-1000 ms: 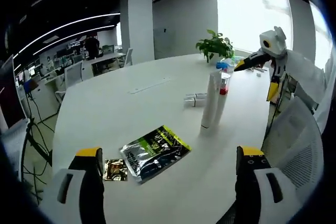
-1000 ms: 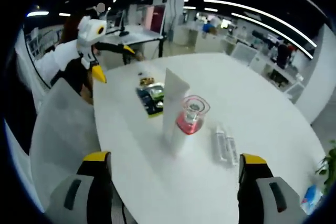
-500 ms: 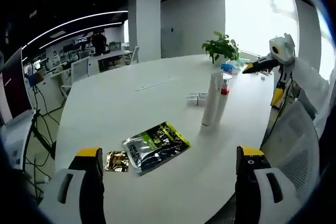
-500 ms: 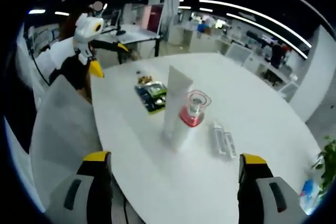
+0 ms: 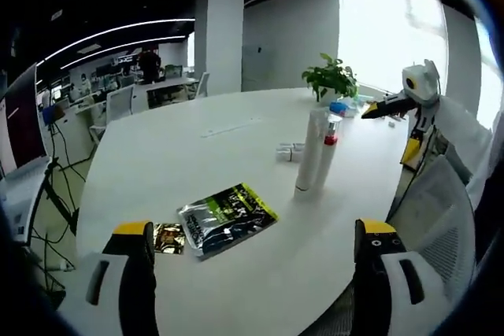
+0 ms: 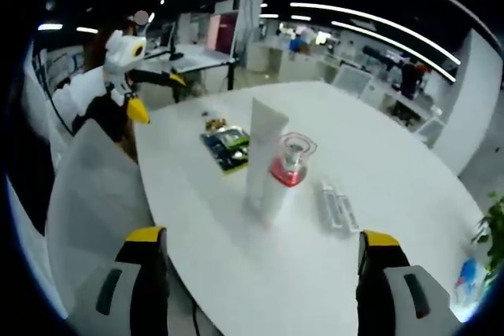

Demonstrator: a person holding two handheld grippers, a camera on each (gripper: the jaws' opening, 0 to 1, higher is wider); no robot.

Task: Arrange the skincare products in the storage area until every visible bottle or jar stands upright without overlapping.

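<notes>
Open-plan office space with ceiling light strips and desks lies behind a large round white table (image 5: 197, 163) that carries all the products.

From the left gripper view, the left gripper (image 5: 256, 273) hangs over the near table edge with its two yellow-tipped jaws spread wide apart and nothing between them. At about 1 o'clock from it, a tall white squeeze tube (image 5: 309, 151) stands upright on its cap, and touching it on the far side is a clear bottle with a red band and clear cap (image 5: 328, 143), also upright. Just beyond them, at 12 o'clock, two small clear vials (image 5: 289, 150) lie flat side by side. Near the jaws at 11 o'clock, a green-and-black foil sachet (image 5: 224, 218) lies flat, with a small dark gold-printed packet (image 5: 167, 238) just beside it towards 9 o'clock. A green potted plant (image 5: 331, 78) sits at the far table edge, and a grey mesh chair back (image 5: 437, 218) stands at 3 o'clock. The right gripper (image 5: 387, 105) reaches in at 2 o'clock, its jaws parted.

From the right gripper view, the right gripper (image 6: 256, 273) is likewise released, jaws wide and empty above the table edge. The white tube (image 6: 263, 159) and the red-banded bottle (image 6: 285, 175) stand together at 12 o'clock, the vials (image 6: 336, 208) lying at 1 o'clock, the sachet (image 6: 227, 147) and small packet (image 6: 214, 123) beyond at 11 o'clock. The left gripper (image 6: 157, 92) shows at 10 o'clock.
</notes>
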